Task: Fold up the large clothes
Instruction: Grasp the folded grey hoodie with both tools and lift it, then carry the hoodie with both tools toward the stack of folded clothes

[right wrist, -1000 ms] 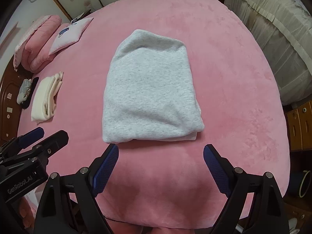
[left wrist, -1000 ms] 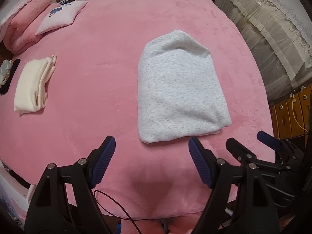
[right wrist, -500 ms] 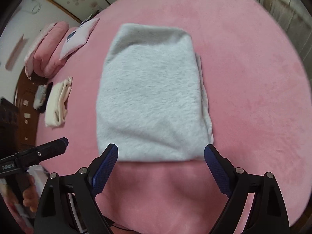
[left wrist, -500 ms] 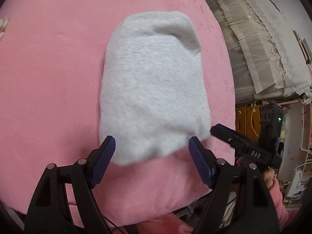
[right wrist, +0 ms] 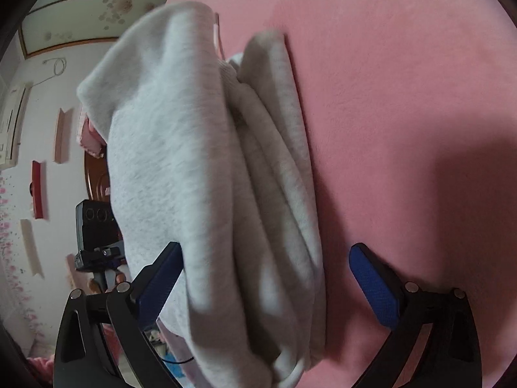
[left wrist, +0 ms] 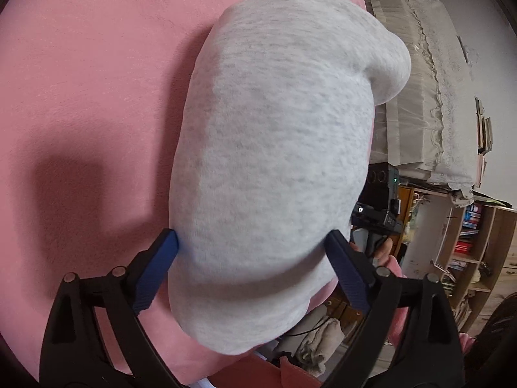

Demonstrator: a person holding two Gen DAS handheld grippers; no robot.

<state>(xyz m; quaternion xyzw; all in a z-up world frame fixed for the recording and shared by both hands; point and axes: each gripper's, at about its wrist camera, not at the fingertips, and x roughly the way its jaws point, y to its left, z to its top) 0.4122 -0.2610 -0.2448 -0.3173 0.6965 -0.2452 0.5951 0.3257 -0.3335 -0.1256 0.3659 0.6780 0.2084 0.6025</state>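
The folded grey garment [left wrist: 274, 148] lies on the pink bed [left wrist: 80, 97], its near end bulging between the jaws of both grippers. The left gripper [left wrist: 252, 265] straddles the bundle across its width; its jaws have just been opening, and both pads appear to brush the cloth without clenching it. The right gripper [right wrist: 265, 278] is also released, its jaws likewise just widened: the stacked layers [right wrist: 268, 177] sit beside the left pad, while the right pad stands apart over bare bed.

A closing pinch from here could catch only the top layers, so the stack might splay or unfold when lifted; the loose folds seen in the right view make that likely. The bundle could also be shoved along the plush cover rather than gripped.

The bed's near edge is close below the garment. A draped sofa [left wrist: 429, 97] and a bookshelf [left wrist: 478, 242] stand beyond on the left view's right side; bare bed stays open on the far side.
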